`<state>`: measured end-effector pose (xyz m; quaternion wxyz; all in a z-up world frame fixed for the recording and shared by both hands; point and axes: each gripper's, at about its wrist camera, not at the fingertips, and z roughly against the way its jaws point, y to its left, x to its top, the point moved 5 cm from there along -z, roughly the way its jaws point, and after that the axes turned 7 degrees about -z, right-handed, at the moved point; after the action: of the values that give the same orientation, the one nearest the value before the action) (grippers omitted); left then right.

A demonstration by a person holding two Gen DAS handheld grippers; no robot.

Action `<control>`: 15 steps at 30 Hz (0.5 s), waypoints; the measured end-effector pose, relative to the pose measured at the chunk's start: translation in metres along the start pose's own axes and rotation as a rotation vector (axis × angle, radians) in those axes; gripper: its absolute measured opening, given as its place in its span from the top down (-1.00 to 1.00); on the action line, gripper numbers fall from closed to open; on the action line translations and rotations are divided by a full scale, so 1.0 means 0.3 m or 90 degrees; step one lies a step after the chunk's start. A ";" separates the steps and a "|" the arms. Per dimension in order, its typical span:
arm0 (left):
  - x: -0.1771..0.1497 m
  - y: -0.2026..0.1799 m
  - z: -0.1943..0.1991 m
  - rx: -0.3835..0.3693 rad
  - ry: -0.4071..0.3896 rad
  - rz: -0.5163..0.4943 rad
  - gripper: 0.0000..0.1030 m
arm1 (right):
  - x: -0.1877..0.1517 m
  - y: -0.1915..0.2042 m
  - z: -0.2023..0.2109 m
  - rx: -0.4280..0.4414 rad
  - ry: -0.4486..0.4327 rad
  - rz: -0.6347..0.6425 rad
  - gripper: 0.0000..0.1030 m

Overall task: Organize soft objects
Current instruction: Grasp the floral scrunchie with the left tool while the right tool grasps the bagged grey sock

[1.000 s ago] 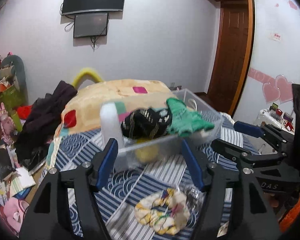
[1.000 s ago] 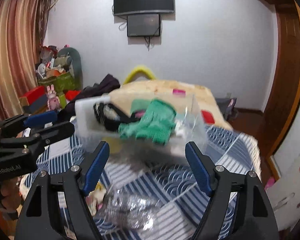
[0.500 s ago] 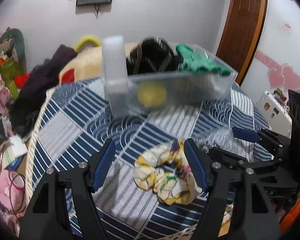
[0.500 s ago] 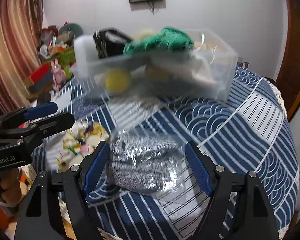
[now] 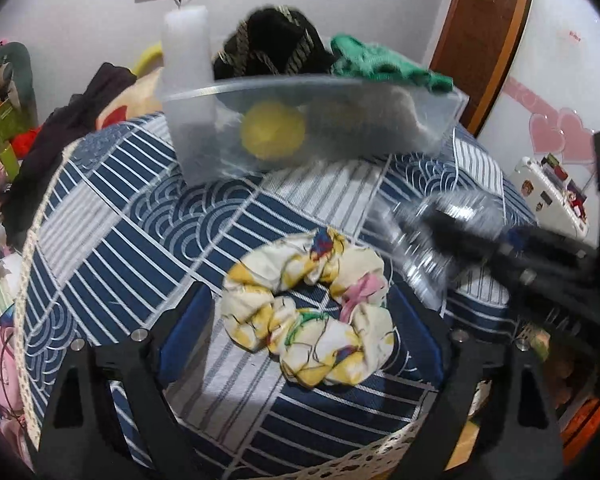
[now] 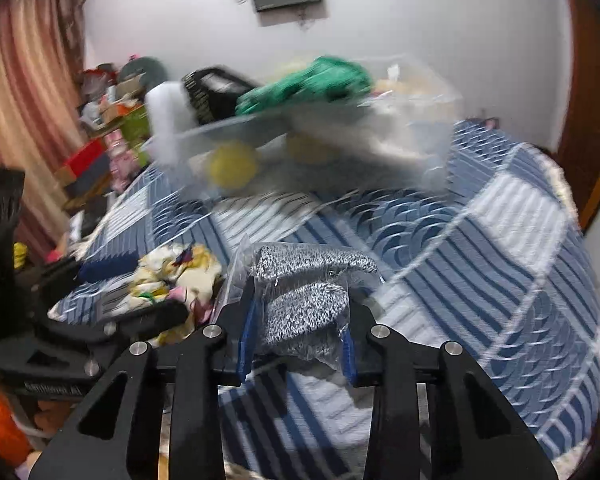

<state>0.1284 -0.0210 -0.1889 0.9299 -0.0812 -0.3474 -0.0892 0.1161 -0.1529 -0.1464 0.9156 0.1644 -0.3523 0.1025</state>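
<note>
A yellow-and-white floral scrunchie (image 5: 308, 312) lies on the blue patterned tablecloth (image 5: 112, 216). My left gripper (image 5: 304, 324) is open, its fingers on either side of the scrunchie. My right gripper (image 6: 300, 324) is shut on a clear plastic bag of grey knitted fabric (image 6: 304, 300); the bag also shows blurred in the left wrist view (image 5: 440, 240). A clear plastic bin (image 5: 320, 120) at the back of the table holds a green glove (image 5: 380, 64), a black fabric item (image 5: 272, 48), yellow balls (image 5: 272, 128) and a white foam block (image 5: 186, 52).
The table's lace-trimmed edge (image 5: 24, 280) curves at left and front. Clutter and dark clothes (image 5: 60, 128) lie beyond the left edge. A wooden door (image 5: 488, 40) stands at the back right. The scrunchie also shows left of the bag in the right wrist view (image 6: 176, 276).
Both grippers came down toward the table. The right gripper closed on the bagged grey fabric. The left gripper moved in around the scrunchie and stays open.
</note>
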 end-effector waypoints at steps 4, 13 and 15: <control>-0.006 -0.017 -0.011 0.014 -0.015 -0.010 -0.48 | 0.006 -0.037 0.041 -0.023 -0.026 -0.011 0.41; 0.002 -0.065 0.016 -0.016 -0.035 -0.056 0.62 | 0.016 -0.030 0.072 -0.034 -0.050 -0.002 0.41; 0.013 -0.066 0.041 -0.008 -0.050 -0.059 0.63 | 0.021 -0.028 0.082 -0.032 -0.056 -0.001 0.41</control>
<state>0.1189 -0.0381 -0.1754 0.9099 -0.0745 -0.3863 -0.1315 0.1081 -0.1693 -0.1269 0.9032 0.1459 -0.3946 0.0854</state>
